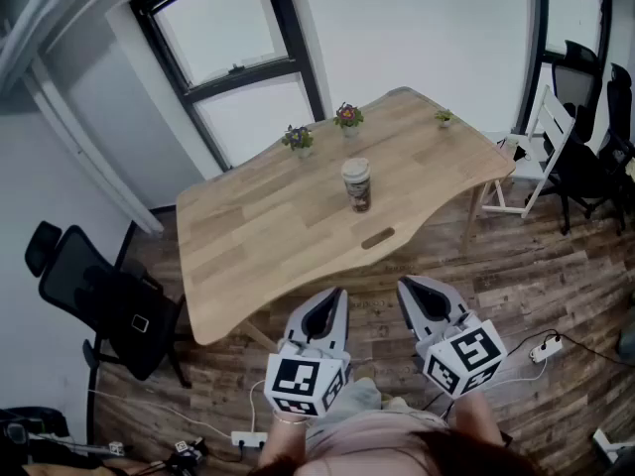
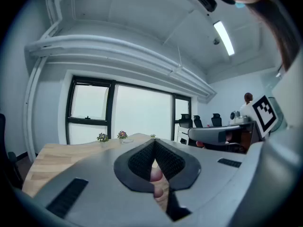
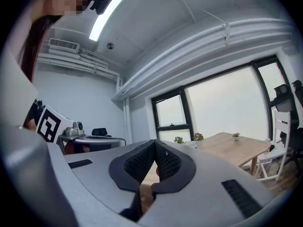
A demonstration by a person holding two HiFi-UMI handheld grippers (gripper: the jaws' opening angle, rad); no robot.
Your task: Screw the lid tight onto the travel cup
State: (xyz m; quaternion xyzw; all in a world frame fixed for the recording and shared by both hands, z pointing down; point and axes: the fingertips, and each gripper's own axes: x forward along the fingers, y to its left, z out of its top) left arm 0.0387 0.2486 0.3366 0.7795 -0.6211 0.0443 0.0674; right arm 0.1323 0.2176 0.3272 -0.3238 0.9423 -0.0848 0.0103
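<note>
**Head view, steeply downward.** The travel cup (image 1: 356, 184) stands upright near the middle of the pale wooden worktop (image 1: 248, 251). Its light-coloured lid (image 1: 355, 170) sits on top of the brown body. Whether the lid is screwed home cannot be told.

Beyond the travel cup, three small potted plants (image 1: 348, 117) stand along the worktop's far edge: one to the left, one almost directly behind, and one well to the right. A dark oval slot (image 1: 377, 238) lies in the worktop on the near side of the travel cup.

The left claw (image 1: 335, 296) and the right claw (image 1: 407, 286) are held over the plank floor (image 1: 536, 286). Both are off the worktop and well apart from the travel cup, on its near side, and both point toward it. Each carries a marker cube at its rear, the left cube (image 1: 306, 383) and the right cube (image 1: 464, 357).

A black office chair (image 1: 99, 300) stands far to the left of the travel cup. A white chair (image 1: 536, 157) stands to its right, past the worktop's end.

**Left gripper view.** The left claw (image 2: 154, 143) has its ribbed pads pressed together at the tips and pinches no object. A pinkish shape shows through the gap below the tips, and what it is cannot be told.

**Right gripper view.** The right claw (image 3: 155, 145) is likewise pressed together and grips nothing.
</note>
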